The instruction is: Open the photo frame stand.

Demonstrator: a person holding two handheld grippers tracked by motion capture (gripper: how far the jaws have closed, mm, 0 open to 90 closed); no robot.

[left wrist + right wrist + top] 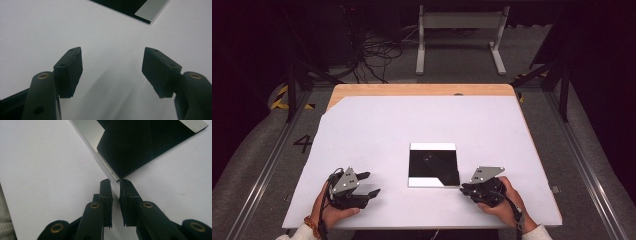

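Where the high view looks down, a white sheet covers most of a wooden table, and a glossy black square panel lies flat on it, a little right of centre and toward the near edge. Bare sheet stretches wide on the far side and to both sides of the panel. The left gripper, held in a hand, sits near the front edge, well apart from the panel's left side. The right gripper sits at the panel's near right corner. Beyond the table stand a white frame and loose cables on the floor.

From the left gripper view, the left gripper has its jaws spread wide over bare sheet, nothing between them; a corner of the panel shows far off.

From the right gripper view, the right gripper has its jaws drawn nearly together (a thin gap remains), their tips right at the corner of the panel; whether they pinch its edge I cannot tell.
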